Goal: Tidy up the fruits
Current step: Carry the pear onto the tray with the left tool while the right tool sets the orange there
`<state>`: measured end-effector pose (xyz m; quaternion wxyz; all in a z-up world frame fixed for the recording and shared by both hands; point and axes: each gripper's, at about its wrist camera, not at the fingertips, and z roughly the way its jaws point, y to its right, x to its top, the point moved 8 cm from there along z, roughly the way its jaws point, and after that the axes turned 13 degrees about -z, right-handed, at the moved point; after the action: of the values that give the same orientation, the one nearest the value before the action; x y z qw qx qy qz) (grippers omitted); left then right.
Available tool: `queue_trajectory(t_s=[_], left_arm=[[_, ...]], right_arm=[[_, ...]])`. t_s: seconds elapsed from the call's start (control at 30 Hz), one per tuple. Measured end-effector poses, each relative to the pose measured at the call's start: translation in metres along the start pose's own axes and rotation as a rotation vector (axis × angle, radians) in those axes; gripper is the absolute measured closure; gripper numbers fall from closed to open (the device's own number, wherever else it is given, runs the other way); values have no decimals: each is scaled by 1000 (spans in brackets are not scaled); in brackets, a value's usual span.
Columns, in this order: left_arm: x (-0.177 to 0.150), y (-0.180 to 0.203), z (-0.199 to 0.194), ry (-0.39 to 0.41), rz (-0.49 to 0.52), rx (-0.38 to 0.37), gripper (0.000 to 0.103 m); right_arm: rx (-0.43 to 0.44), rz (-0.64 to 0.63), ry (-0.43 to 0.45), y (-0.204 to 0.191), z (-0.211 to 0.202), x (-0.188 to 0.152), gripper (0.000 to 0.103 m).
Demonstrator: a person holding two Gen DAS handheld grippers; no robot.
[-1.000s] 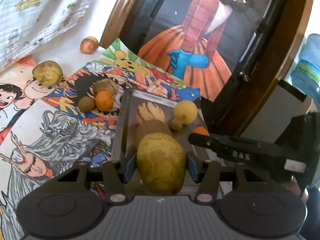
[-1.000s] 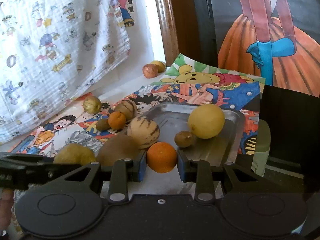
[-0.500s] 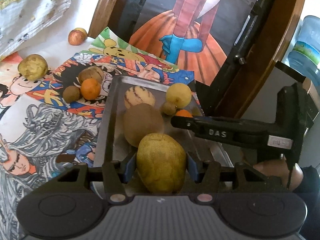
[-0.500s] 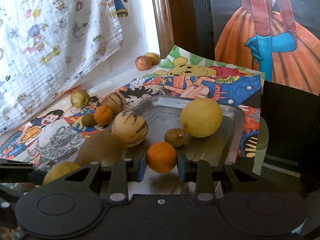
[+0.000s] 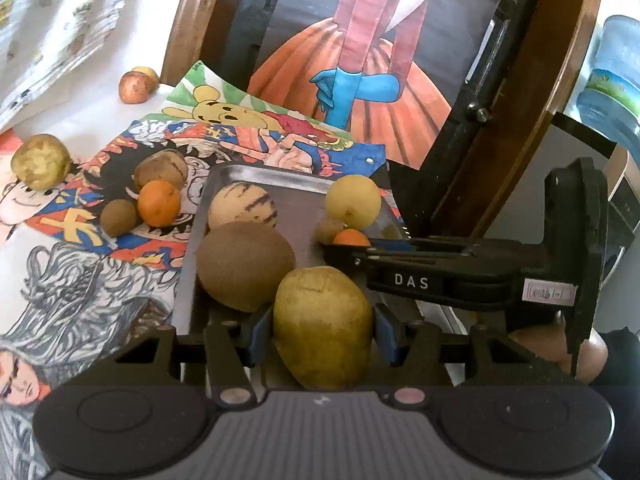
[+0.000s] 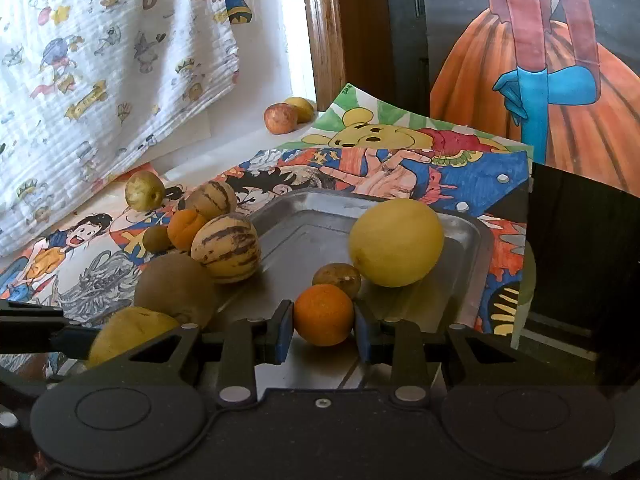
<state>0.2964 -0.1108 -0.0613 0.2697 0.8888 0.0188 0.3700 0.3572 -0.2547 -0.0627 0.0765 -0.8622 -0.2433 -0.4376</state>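
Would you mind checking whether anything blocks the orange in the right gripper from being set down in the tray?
Nothing visible does: the orange hangs over bare tray floor, with the small brown fruit just beyond it.

White tabletop [image 6: 224, 148] w/ cartoon posters [image 6: 400, 172], red apple [image 6: 281, 119].

left gripper [image 5: 322, 334]: black body, blue pads | right gripper [image 6: 323, 330]: black, blue pads, "DAS" label, silver screws

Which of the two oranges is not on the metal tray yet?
The orange lying on the cartoon poster, left of the tray, beside a small brown fruit. The other orange sits between the right gripper fingers over the tray.
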Motion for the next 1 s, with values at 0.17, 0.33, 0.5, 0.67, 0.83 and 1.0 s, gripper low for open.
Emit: queue_trajectory(t_s=[0.17, 0.33, 0.5, 0.67, 0.83, 1.0], left_arm=[[5, -3, 9, -7, -25, -6, 45], [7, -5, 12, -10, -37, -13, 45], [7, -6, 12, -14, -49, -11, 45], [6, -8, 9, -15, -72, 3, 41], [4, -12, 0, -11, -97, 19, 34], [4, -16, -20, 33, -132, 26, 26]], right_arm=[[-10, -4, 0, 4, 6, 4, 69], [-16, 12, -3, 9, 11, 5, 69], [-18, 11, -4, 9, 11, 5, 69], [-22, 19, -4, 9, 9, 4, 66], [-19, 32, -1, 6, 1, 2, 57], [-30, 53, 23, 6, -20, 3, 44]])
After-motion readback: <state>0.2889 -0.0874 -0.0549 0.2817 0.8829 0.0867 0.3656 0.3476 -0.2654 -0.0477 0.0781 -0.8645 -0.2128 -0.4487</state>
